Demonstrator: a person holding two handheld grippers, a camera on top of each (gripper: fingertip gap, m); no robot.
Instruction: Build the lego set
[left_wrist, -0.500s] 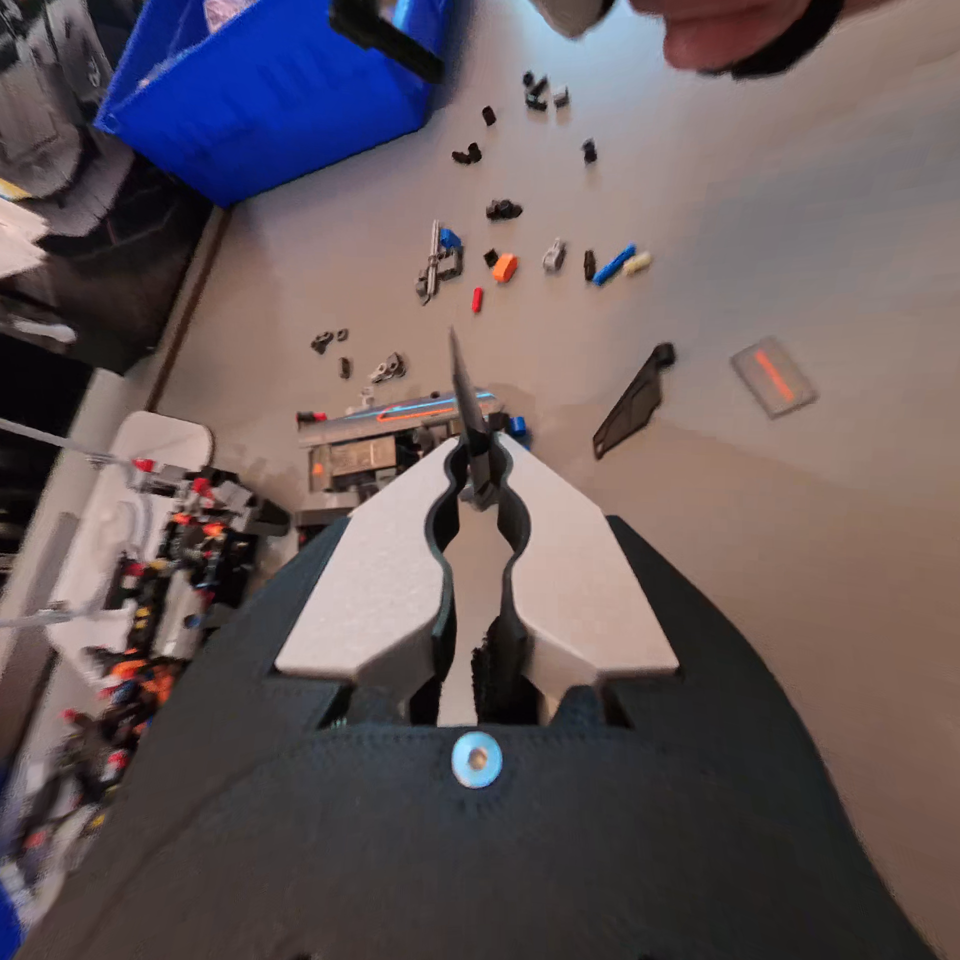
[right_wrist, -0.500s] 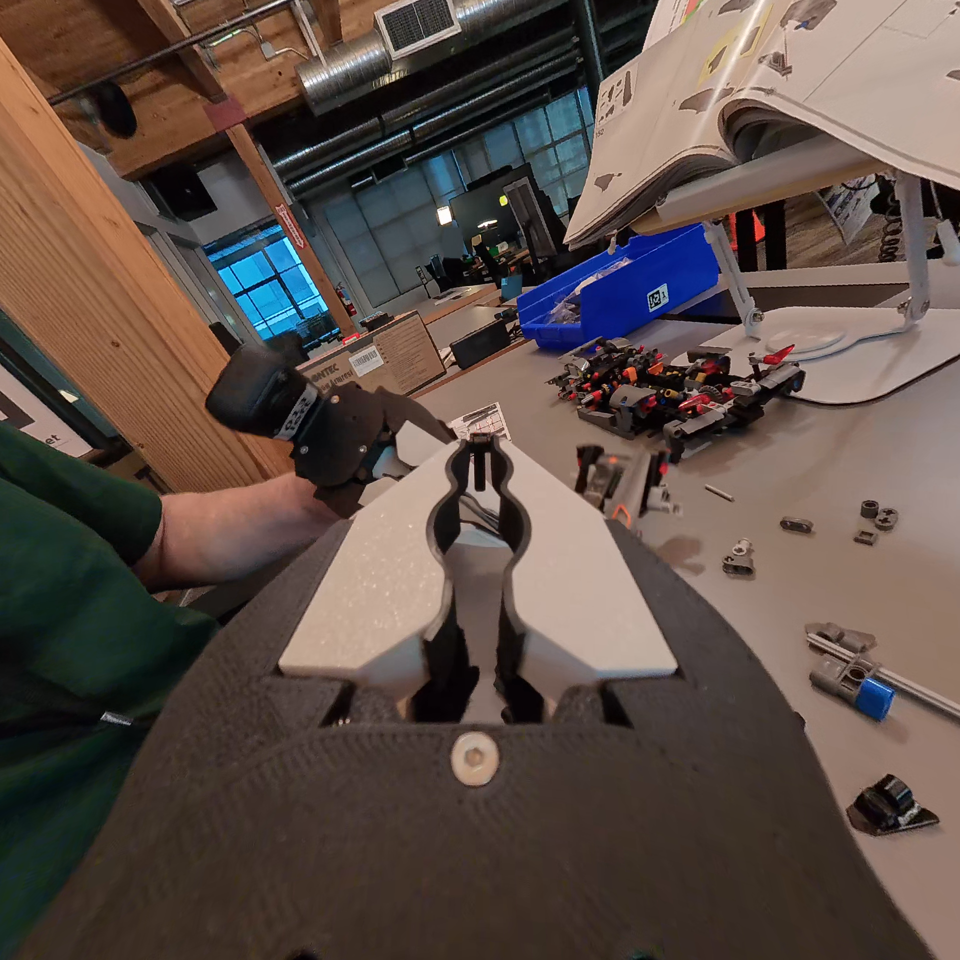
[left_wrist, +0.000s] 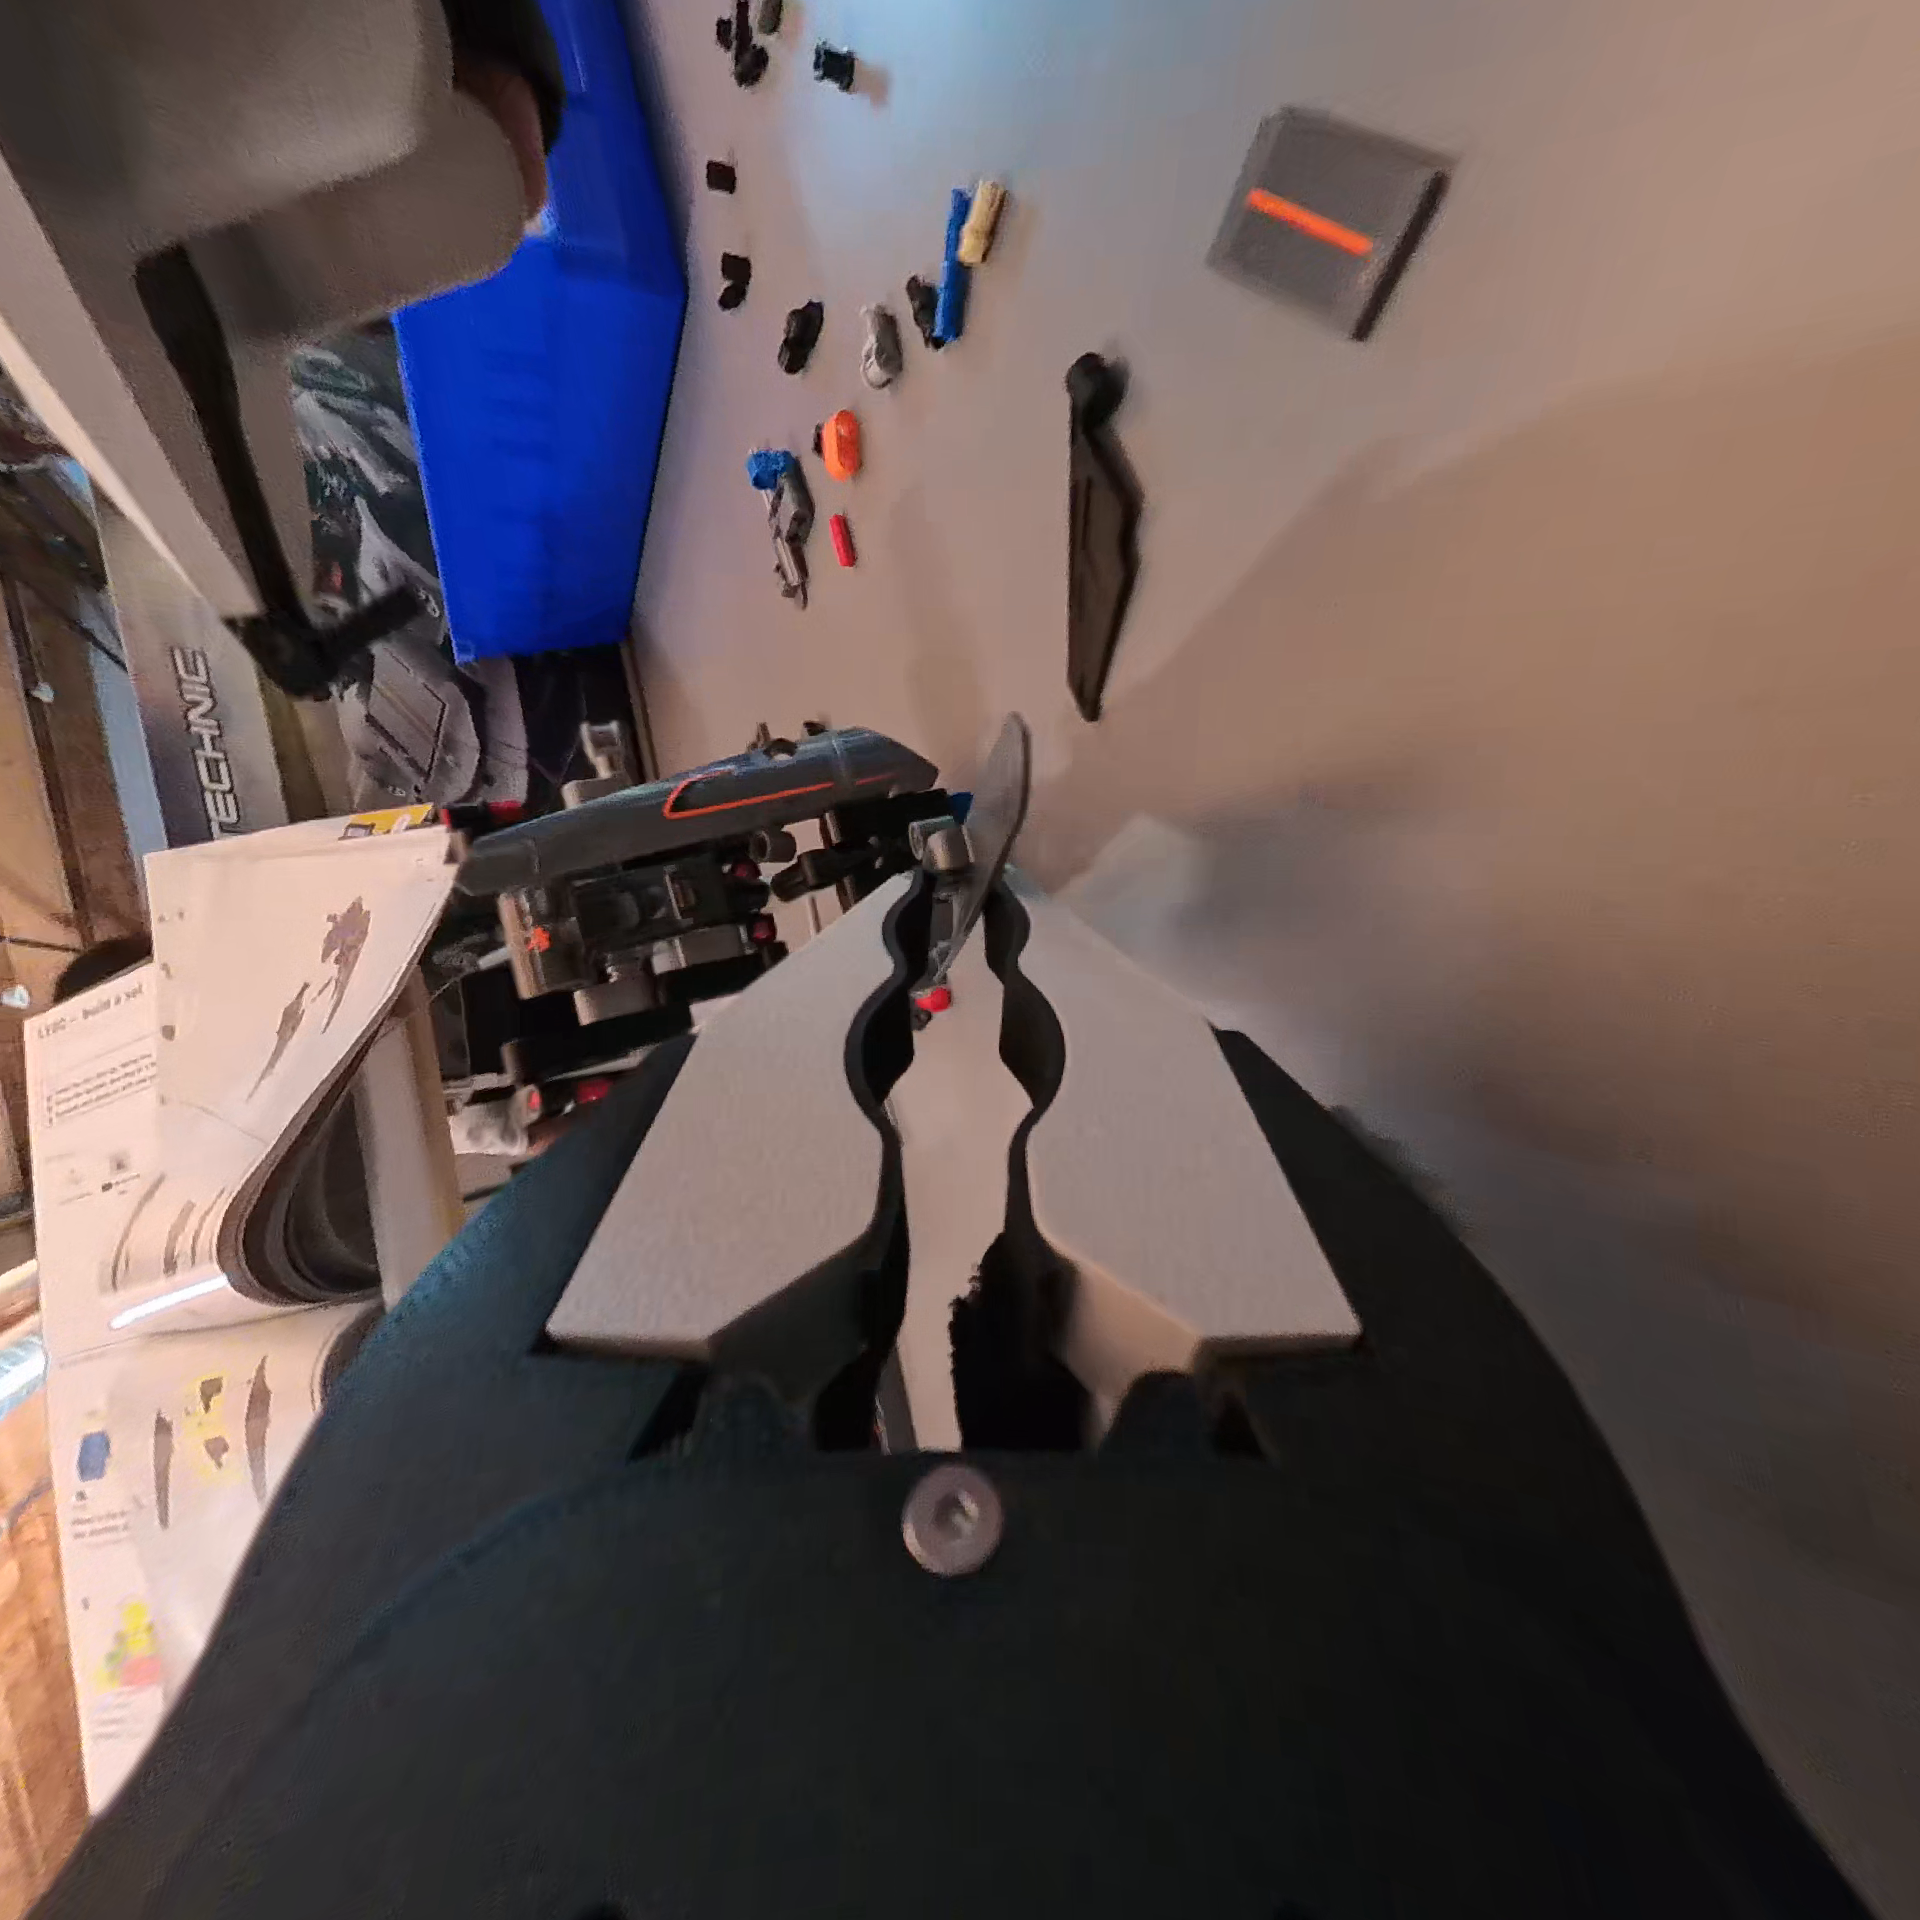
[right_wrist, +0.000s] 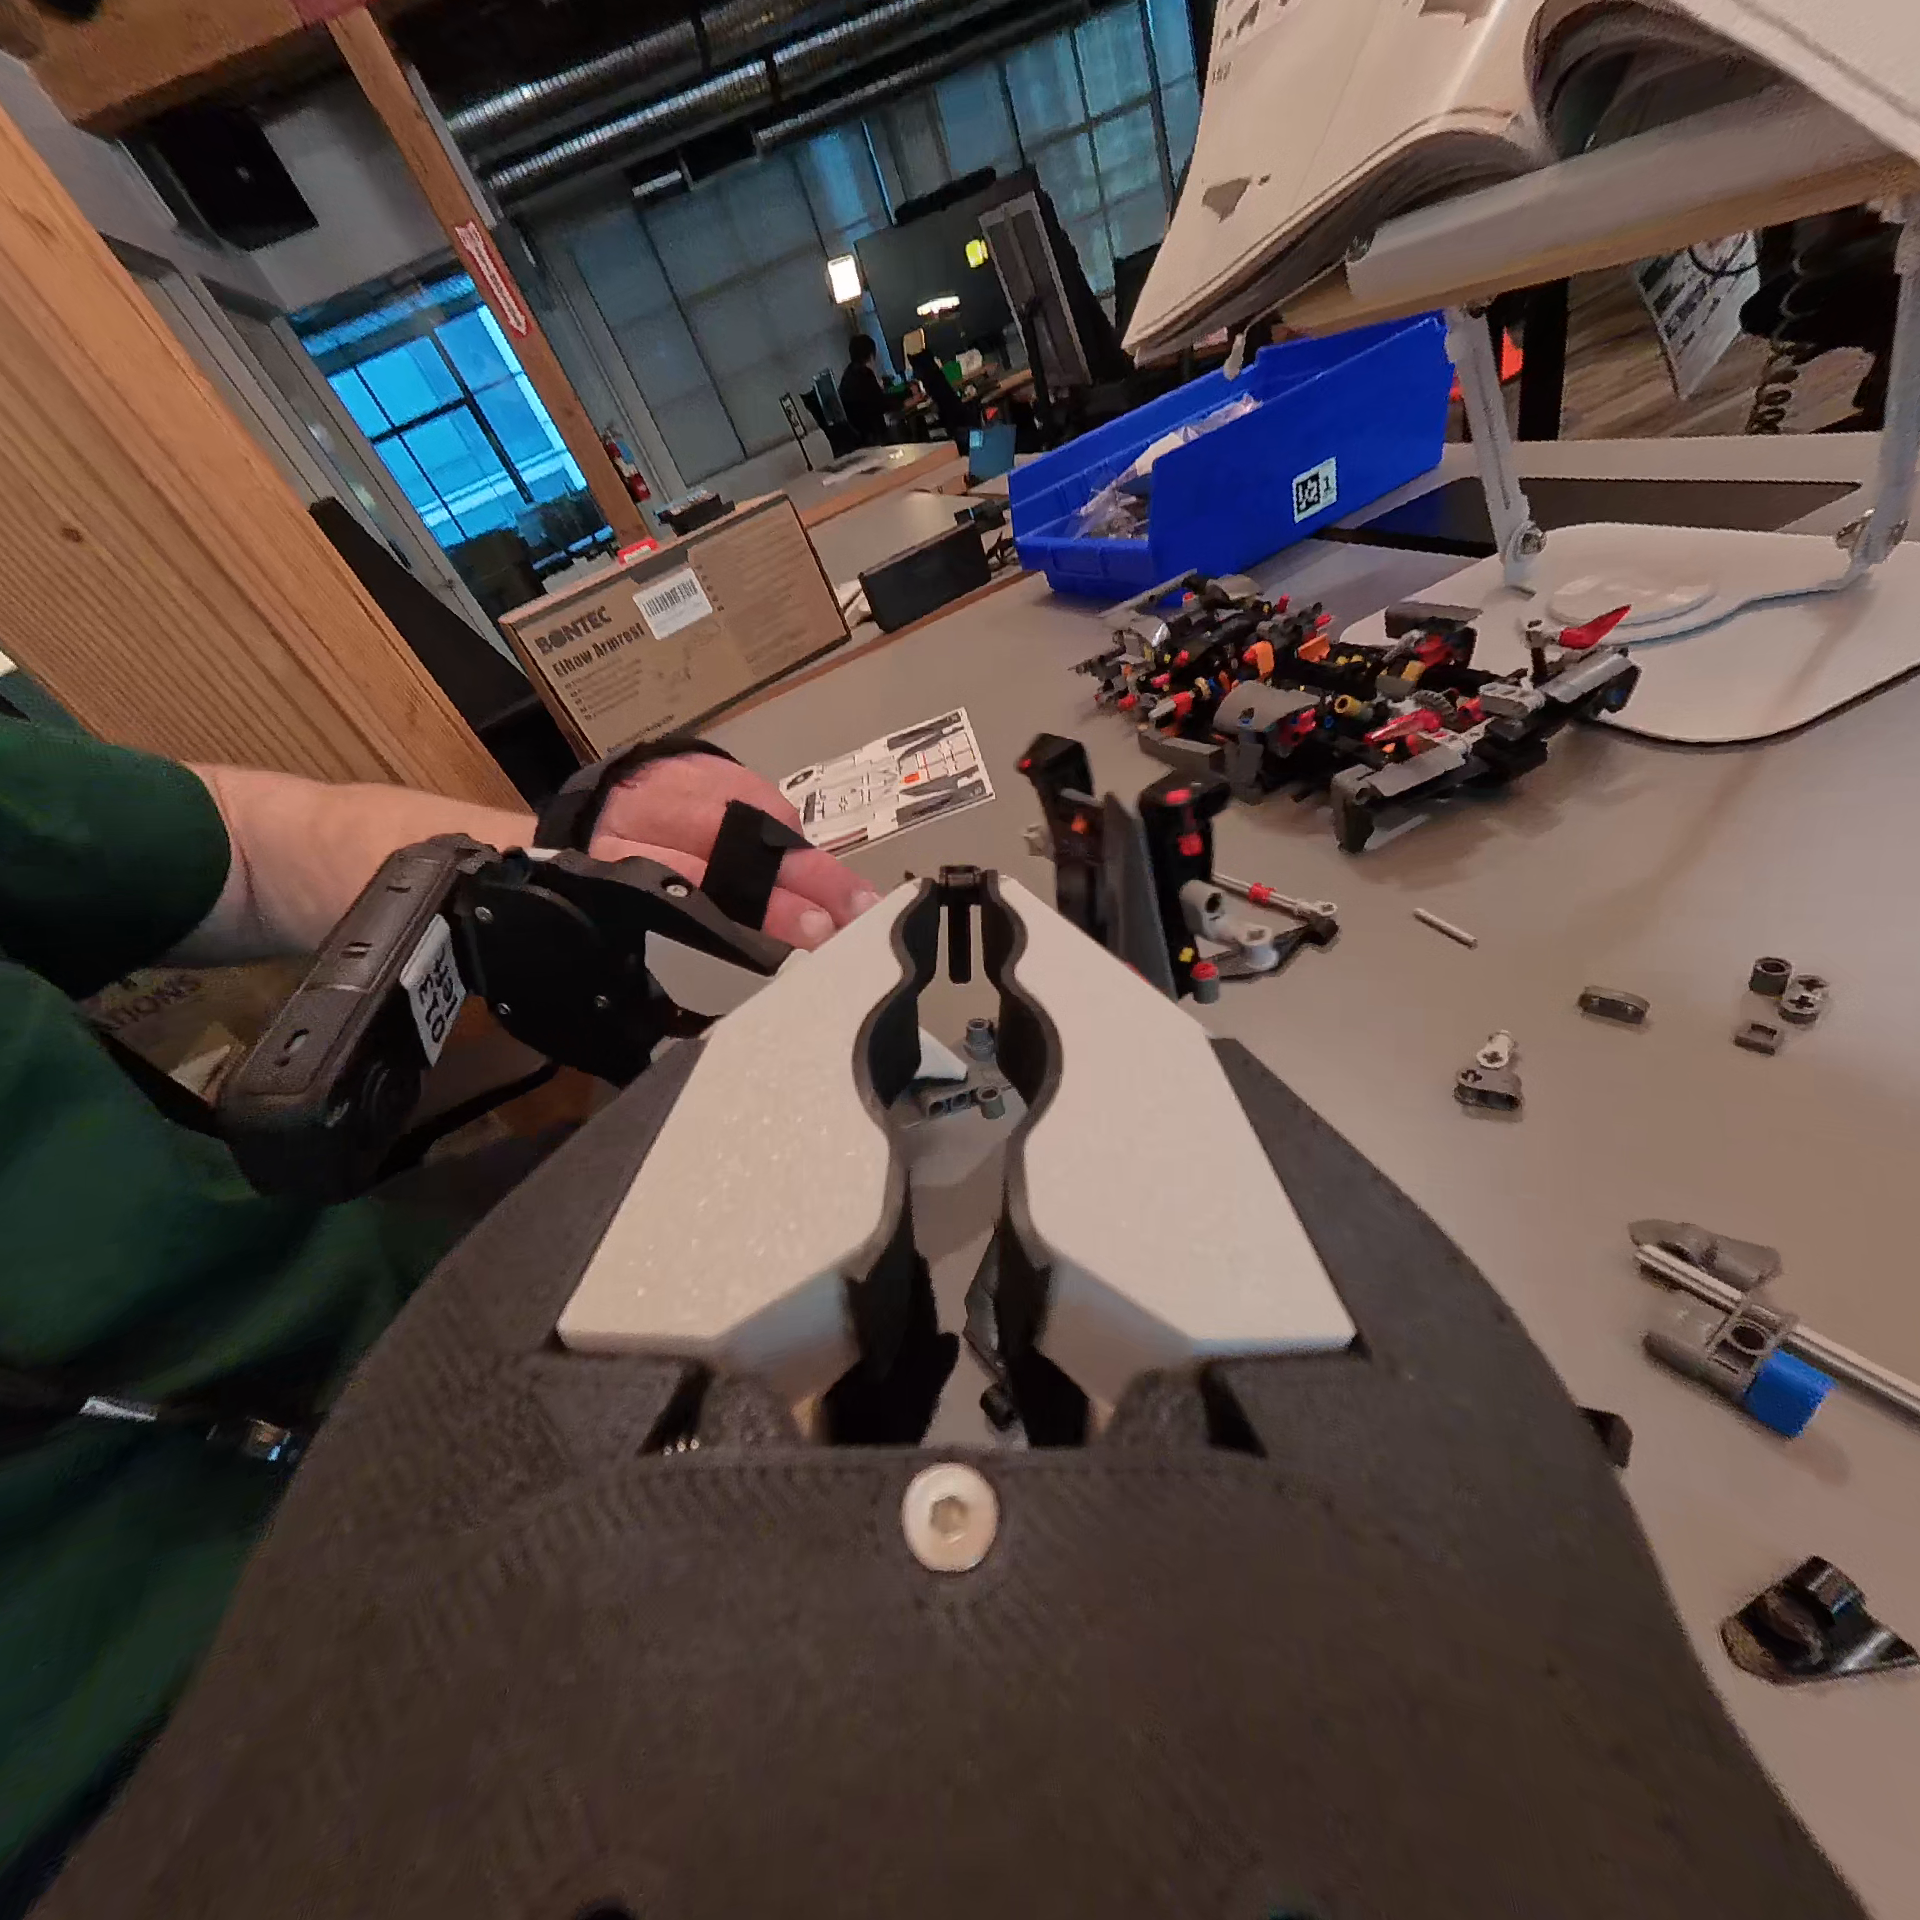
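Holding a thin grey panel (left_wrist: 992, 831) in the left gripper (left_wrist: 951, 935); jaws nearly closed, pinching it at the tips; red pin visible between them. Sub-assembly (left_wrist: 707, 862) sits at 10 o'clock from the tips, just beside the panel; looks like the fitting step, so the next move calls for lining the panel's pin up with a hole and pressing in. Left gripper rolled sideways, table running vertical in its view. Right gripper (right_wrist: 956, 883) raised off the table, jaws closed on a small black pin (right_wrist: 961, 920); main chassis (right_wrist: 1351, 707) at 1 o'clock, well apart.
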